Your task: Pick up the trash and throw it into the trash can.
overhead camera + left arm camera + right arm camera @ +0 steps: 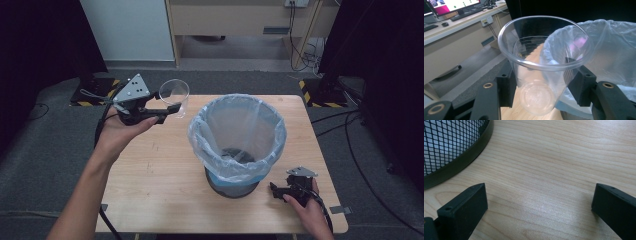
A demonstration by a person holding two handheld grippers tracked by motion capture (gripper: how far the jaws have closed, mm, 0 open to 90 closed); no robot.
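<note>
Listing by size, largest first, as my hands stand now.

One counter, pale wood, carrying everything else.

One bin, black wire mesh, lined with a thin clear bag; it stands upright at the counter's middle. Something dark lies at its bottom, too dim for me to name.

Two claws. My left claw is raised off the counter at the far left, clamped on the cup's wall from both sides. My right claw rests low on the counter just beside the bin's foot, jaws spread wide with nothing but bare wood between them.

One cup, clear plastic, upright, empty as far as I can see, held in the air to the left of the bin and level with its rim.

Progress, as I judge it: the cup is picked up and lifted; carrying it over the bin's mouth and letting go is what remains. No other loose litter on the counter.
</note>
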